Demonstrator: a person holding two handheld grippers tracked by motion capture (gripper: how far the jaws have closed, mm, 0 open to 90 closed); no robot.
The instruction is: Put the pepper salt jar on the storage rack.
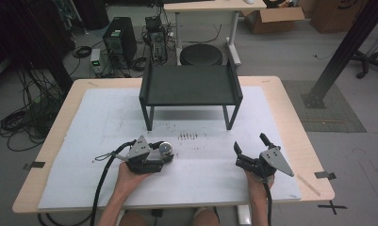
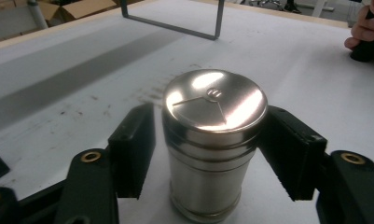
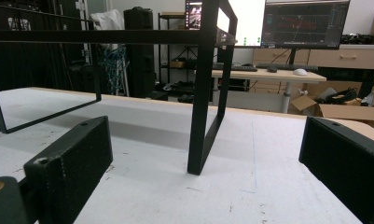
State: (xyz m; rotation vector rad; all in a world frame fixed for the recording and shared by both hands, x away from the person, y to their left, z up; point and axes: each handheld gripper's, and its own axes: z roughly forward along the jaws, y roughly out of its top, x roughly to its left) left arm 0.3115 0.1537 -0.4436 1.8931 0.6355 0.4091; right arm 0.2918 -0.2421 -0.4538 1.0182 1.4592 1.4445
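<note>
A shiny steel canister (image 1: 166, 148) with a domed lid stands upright on the white sheet, left of the table's middle. In the left gripper view the canister (image 2: 212, 140) sits between the two black pads, which lie against its sides. My left gripper (image 1: 164, 153) (image 2: 208, 140) is shut on it, held low by a hand at the near edge. Over at the right my right gripper (image 1: 249, 143) is held level, its jaws wide apart and empty. In the right gripper view the right gripper (image 3: 208, 158) points at a leg of the black rack (image 3: 201, 116).
A black metal rack (image 1: 190, 84) on thin legs stands at the back middle of the table (image 1: 290, 117). A white sheet (image 1: 106, 117) covers most of the top, with small dark marks near its centre. Computers, cables and boxes lie on the floor beyond.
</note>
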